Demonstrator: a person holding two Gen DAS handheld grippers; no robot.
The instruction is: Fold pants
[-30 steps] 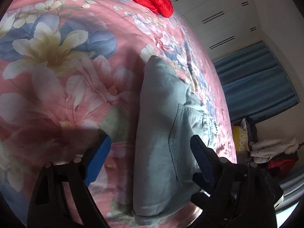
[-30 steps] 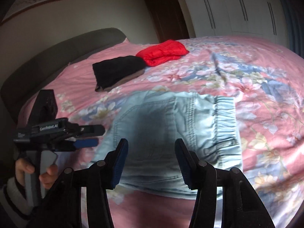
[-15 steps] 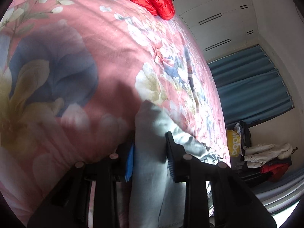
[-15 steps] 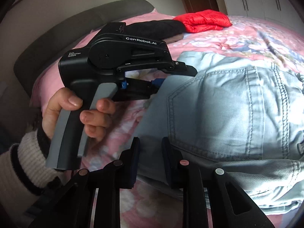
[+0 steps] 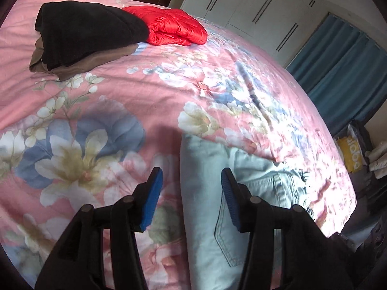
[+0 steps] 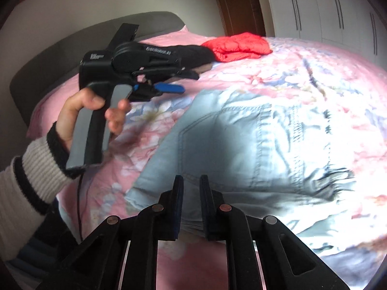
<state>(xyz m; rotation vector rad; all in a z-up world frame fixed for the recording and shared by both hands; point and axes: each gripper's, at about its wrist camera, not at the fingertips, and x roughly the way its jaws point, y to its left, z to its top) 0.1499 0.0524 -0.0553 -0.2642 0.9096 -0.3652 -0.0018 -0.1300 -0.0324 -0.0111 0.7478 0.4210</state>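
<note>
Light blue denim pants (image 5: pixel 205 193) lie folded on the pink floral bedspread (image 5: pixel 96 120), back pocket up; they also show in the right wrist view (image 6: pixel 241 145). My left gripper (image 5: pixel 191 193) is open and empty, raised above the folded edge of the pants; it also shows in the right wrist view (image 6: pixel 169 82), held in a hand off the bed. My right gripper (image 6: pixel 191 203) has its jaws close together over the near edge of the pants; whether cloth is pinched between them is not clear.
A folded black and brown garment (image 5: pixel 84 33) and a folded red puffer jacket (image 5: pixel 174 26) lie at the head of the bed. White wardrobe doors (image 5: pixel 261 7) and blue curtains (image 5: pixel 343 67) stand beyond. Bags and clothes (image 5: pixel 358 154) are piled beside the bed.
My left gripper let go of the pants' folded edge, opened and lifted away. My right gripper stayed narrowly closed at the near edge and drew back a little.
</note>
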